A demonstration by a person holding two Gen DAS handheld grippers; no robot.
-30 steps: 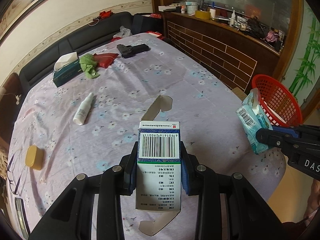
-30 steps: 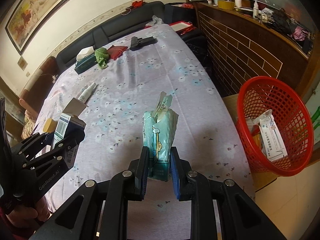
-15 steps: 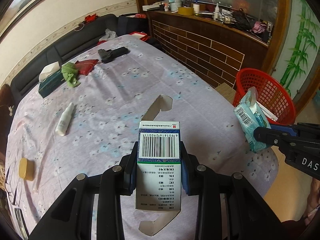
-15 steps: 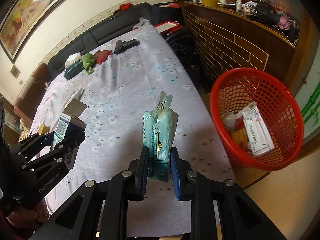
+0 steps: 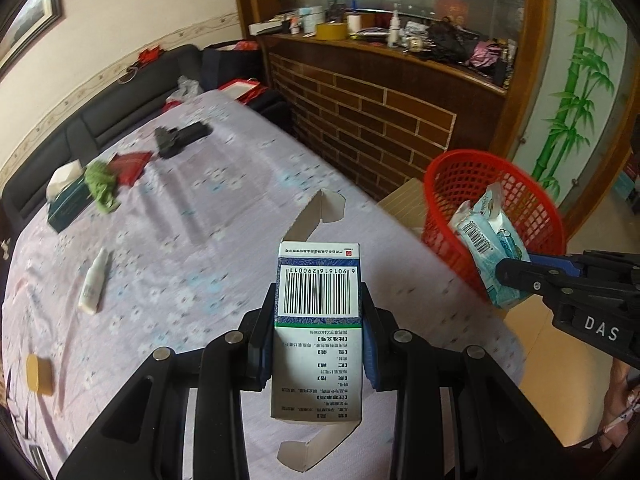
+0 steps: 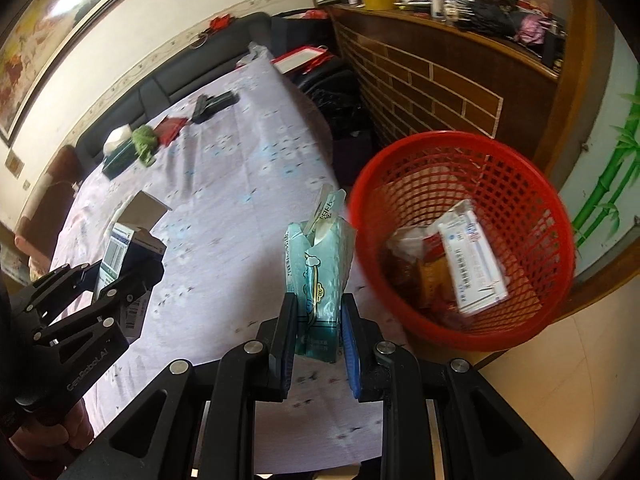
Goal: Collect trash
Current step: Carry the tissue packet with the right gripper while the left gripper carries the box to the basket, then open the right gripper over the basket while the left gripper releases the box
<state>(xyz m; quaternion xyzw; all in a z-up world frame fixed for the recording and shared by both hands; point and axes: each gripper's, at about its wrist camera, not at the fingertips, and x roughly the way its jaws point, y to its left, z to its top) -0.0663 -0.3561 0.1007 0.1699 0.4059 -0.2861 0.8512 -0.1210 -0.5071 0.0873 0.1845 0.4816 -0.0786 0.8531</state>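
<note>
My left gripper [image 5: 319,330] is shut on an opened white medicine box [image 5: 318,320] with a barcode, held above the table's near end. The same box [image 6: 120,252] and left gripper [image 6: 132,276] show at the left of the right wrist view. My right gripper [image 6: 318,334] is shut on a teal tissue packet [image 6: 320,264], close to the table's edge beside the red basket [image 6: 520,184]. From the left wrist camera the packet [image 5: 488,248] hangs in front of the basket [image 5: 448,184]. Boxes and wrappers lie inside the basket.
On the flowered tablecloth [image 5: 208,216] lie a white bottle [image 5: 94,280], a yellow lid [image 5: 39,372], a tissue box [image 5: 66,196], a green cloth [image 5: 102,184], a red pouch [image 5: 130,166] and a black object [image 5: 180,138]. A brick-faced counter [image 5: 380,120] stands behind the basket.
Both grippers have carried their loads sideways toward the red basket, which now looms larger and nearer in both views. Neither grip has altered.
</note>
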